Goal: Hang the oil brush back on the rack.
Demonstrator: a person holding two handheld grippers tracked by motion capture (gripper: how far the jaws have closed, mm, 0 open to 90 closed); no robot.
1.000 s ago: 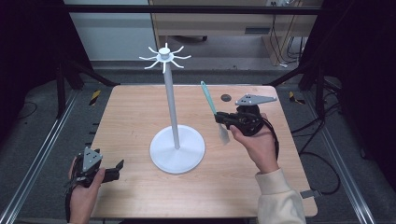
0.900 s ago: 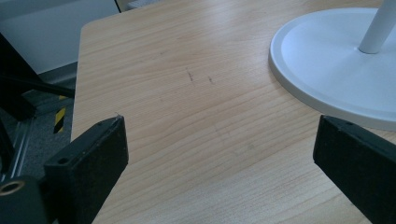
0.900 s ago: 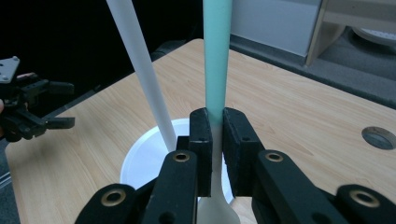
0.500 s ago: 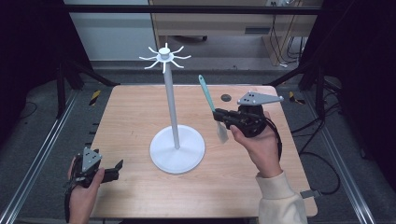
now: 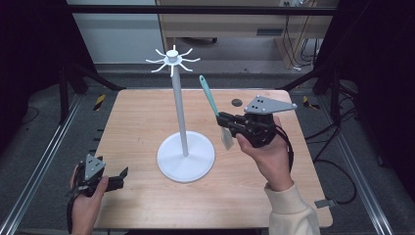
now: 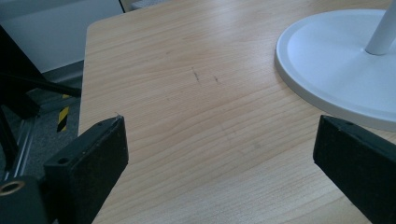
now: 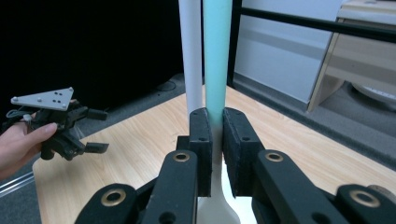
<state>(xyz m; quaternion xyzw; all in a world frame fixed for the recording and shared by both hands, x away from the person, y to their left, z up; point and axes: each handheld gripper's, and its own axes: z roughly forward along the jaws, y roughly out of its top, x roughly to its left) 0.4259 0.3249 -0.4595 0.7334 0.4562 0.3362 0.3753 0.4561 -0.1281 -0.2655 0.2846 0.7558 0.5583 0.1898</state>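
Observation:
A tall white stand (image 5: 179, 107) with a ring of hooks (image 5: 172, 59) at its top rises from a round base (image 5: 186, 157) in the middle of the table. My right gripper (image 5: 222, 120) is shut on a spatula with a teal handle (image 5: 207, 94) and a pale blade (image 5: 226, 139), held in the air to the right of the pole, handle up. In the right gripper view the pads (image 7: 201, 140) clamp the teal handle (image 7: 217, 56), with the white pole (image 7: 190, 56) just behind it. My left gripper (image 5: 122, 176) rests open at the table's front left, empty (image 6: 219, 154), near the base (image 6: 336, 70).
A small dark round object (image 5: 237, 102) lies on the wooden table (image 5: 137, 117) behind the right gripper. Metal frame rails run along both sides of the table, and cables hang off its right side. The left hand and its gripper (image 7: 100, 130) are seen across the table.
The right hand has lifted the spatula a little higher, and the handle's top has shifted up and left toward the stand's hooks. The left gripper has stayed still.

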